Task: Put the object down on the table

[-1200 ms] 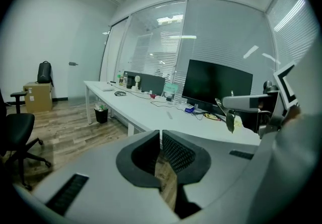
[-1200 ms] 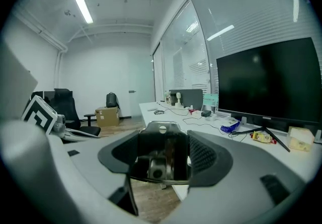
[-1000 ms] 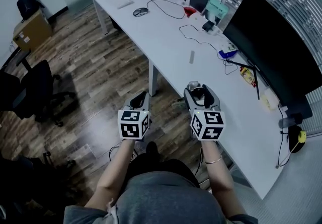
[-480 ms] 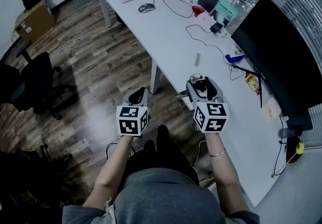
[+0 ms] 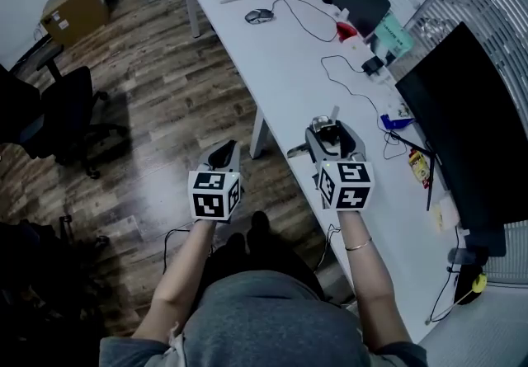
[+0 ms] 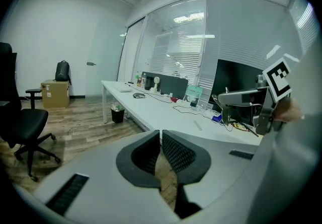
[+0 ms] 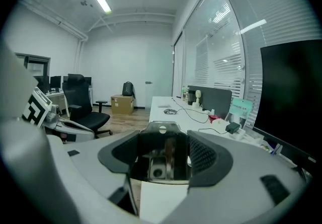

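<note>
Office with wood floor; left gripper point(image 5: 221, 156) jaws pressed together, empty; right gripper point(image 5: 330, 133) jaws clamp a small metal object point(image 7: 162, 160) between them, over the white tabletop point(image 5: 285, 60) edge; best lowered level onto bare surface just ahead, then released; monitor point(image 5: 462, 134) well beyond.
</note>
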